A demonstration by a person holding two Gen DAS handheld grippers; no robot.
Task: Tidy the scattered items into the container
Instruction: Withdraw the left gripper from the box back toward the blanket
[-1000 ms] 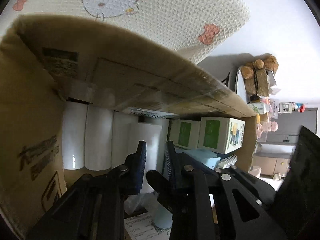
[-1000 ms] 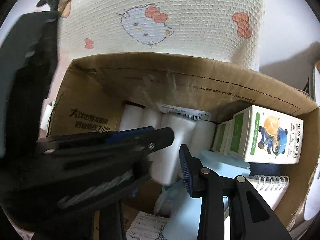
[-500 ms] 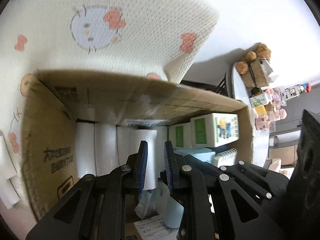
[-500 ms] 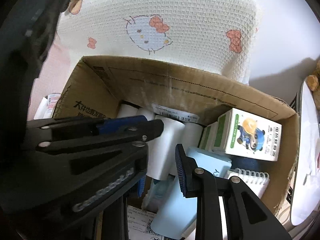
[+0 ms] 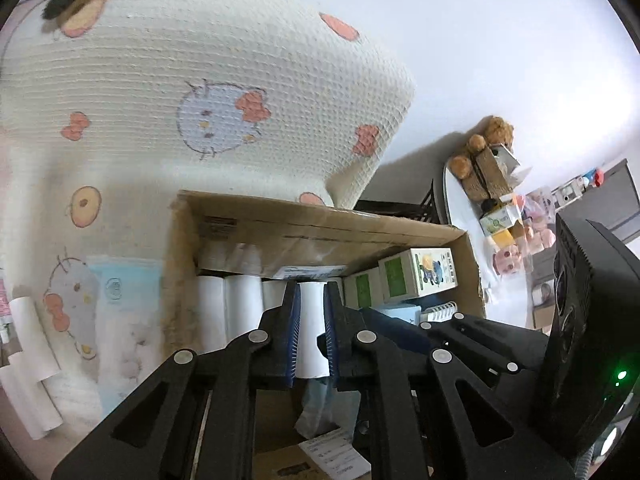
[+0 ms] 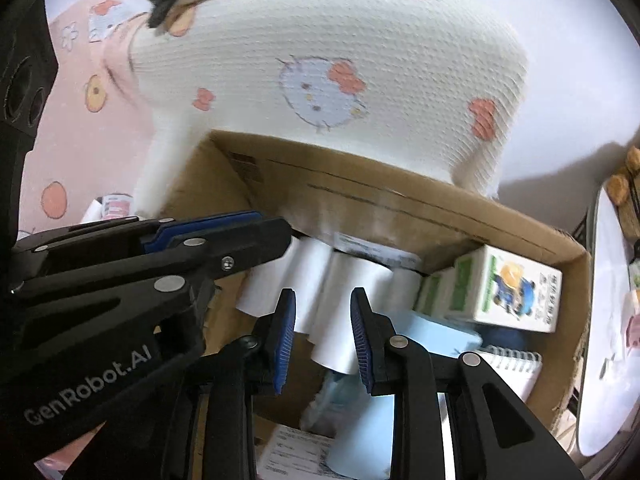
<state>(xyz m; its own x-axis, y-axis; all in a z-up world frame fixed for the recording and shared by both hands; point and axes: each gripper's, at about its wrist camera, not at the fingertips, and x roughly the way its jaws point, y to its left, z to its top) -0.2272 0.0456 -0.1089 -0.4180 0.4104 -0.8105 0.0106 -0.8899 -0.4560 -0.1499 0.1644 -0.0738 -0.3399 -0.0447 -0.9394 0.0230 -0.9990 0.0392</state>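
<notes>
Left wrist view: left gripper (image 5: 311, 334) has risen out of the cardboard box (image 5: 320, 232), jaws closing on nothing, paper rolls (image 5: 224, 312) lying far below | Right wrist view: right gripper (image 6: 323, 342) has lifted too, clenched to its narrowest and empty | Task: more rolls (image 5: 32, 360) wait on the blanket (image 5: 132, 208) at left.

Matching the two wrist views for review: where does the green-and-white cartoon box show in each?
Left wrist: green-and-white cartoon box at right of centre, in the cardboard carton's far right corner.
Right wrist: the box at right, same corner.
Shared landmark: spiral notebook just below it.
</notes>
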